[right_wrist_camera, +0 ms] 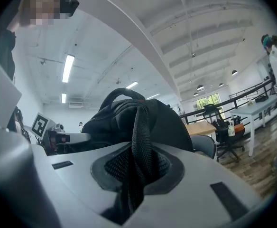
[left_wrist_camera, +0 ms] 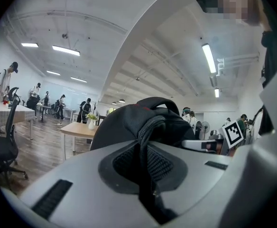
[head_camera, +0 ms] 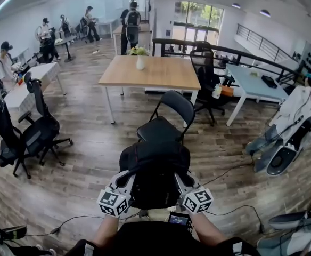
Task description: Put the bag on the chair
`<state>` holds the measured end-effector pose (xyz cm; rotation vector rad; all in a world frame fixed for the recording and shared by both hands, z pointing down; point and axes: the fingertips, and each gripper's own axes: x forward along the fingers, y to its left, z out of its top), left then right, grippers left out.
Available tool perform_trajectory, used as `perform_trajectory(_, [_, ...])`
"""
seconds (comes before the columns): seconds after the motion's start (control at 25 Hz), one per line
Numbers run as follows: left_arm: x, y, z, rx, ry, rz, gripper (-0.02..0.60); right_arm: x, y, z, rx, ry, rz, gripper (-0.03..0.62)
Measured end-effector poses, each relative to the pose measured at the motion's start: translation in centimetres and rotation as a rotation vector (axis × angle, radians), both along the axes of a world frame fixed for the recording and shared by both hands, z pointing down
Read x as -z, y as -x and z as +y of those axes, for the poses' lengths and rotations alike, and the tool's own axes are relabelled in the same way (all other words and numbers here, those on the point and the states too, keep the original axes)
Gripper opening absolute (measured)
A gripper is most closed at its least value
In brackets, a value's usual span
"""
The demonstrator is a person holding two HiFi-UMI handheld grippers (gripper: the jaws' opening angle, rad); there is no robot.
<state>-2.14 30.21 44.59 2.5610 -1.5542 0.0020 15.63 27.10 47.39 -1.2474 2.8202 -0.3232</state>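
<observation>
A black backpack (head_camera: 154, 170) hangs in front of me, held up between both grippers. My left gripper (head_camera: 127, 178) is shut on a strap at the bag's left side, and my right gripper (head_camera: 183, 179) is shut on a strap at its right side. In the left gripper view the strap (left_wrist_camera: 147, 148) runs down between the pads of the left gripper (left_wrist_camera: 145, 175), with the bag (left_wrist_camera: 129, 120) bulging behind. In the right gripper view a webbing strap (right_wrist_camera: 139, 137) is pinched in the right gripper (right_wrist_camera: 136, 170). A black folding chair (head_camera: 165, 119) stands just beyond the bag, its seat bare.
A wooden table (head_camera: 161, 73) with a vase (head_camera: 140, 62) stands behind the chair. Black office chairs (head_camera: 35, 135) are at the left, another (head_camera: 206, 76) by a white table (head_camera: 251, 84) at the right. Cables (head_camera: 230, 169) cross the wood floor. People stand at the back.
</observation>
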Motion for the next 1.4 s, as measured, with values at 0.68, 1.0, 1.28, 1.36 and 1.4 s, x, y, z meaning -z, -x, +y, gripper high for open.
perform_trajectory(0.68, [1.7, 9.6, -16.3, -0.048, -0.026, -0.003, 0.021, 1.2, 9.4, -15.5, -0.009, -0.014, 0.012, 0.061])
perform_trajectory(1.0, [1.3, 12.4, -21.8, -0.049, -0.004, 0.021, 0.021, 0.7, 12.2, -20.9, 0.012, 0.006, 0.001, 0.061])
perform_trajectory(1.28, [0.9, 13.3, -28.2, -0.054, 0.014, 0.038, 0.020, 0.1, 13.1, -27.4, 0.029, 0.014, -0.019, 0.061])
perform_trajectory(1.36, [0.8, 13.5, -30.1, -0.061, 0.020, 0.039, 0.020, 0.0, 13.3, -29.3, 0.028, 0.017, -0.020, 0.061])
perform_trajectory(1.4, [0.8, 13.6, -31.2, -0.064, 0.022, 0.041, 0.020, 0.1, 13.3, -30.3, 0.026, 0.017, -0.020, 0.061])
